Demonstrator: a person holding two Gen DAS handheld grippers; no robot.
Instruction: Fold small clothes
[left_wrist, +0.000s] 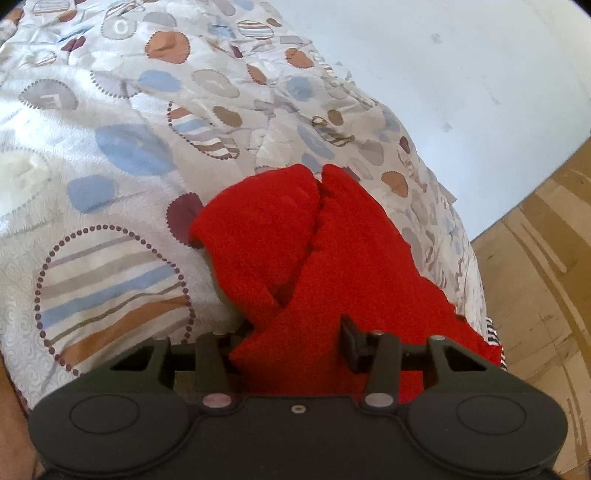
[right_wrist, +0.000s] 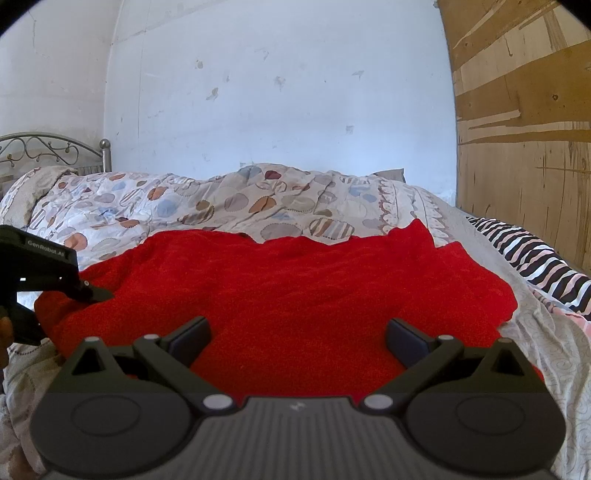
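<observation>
The left claw (left_wrist: 291, 350) is pinching the red cloth (left_wrist: 332, 258), seemingly thinly. It could be slipping free mid-fold. The right claw (right_wrist: 297, 338) is hovering wide, holding nothing.

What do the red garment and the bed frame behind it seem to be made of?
The red garment looks like a soft fleece or terry fabric, matte: its surface is fuzzy and nubby, and it lies in soft folds. The bed frame looks like metal with a dull silver-grey finish: thin curled scrollwork and a round knob on the post. Neither can be told for certain.
</observation>
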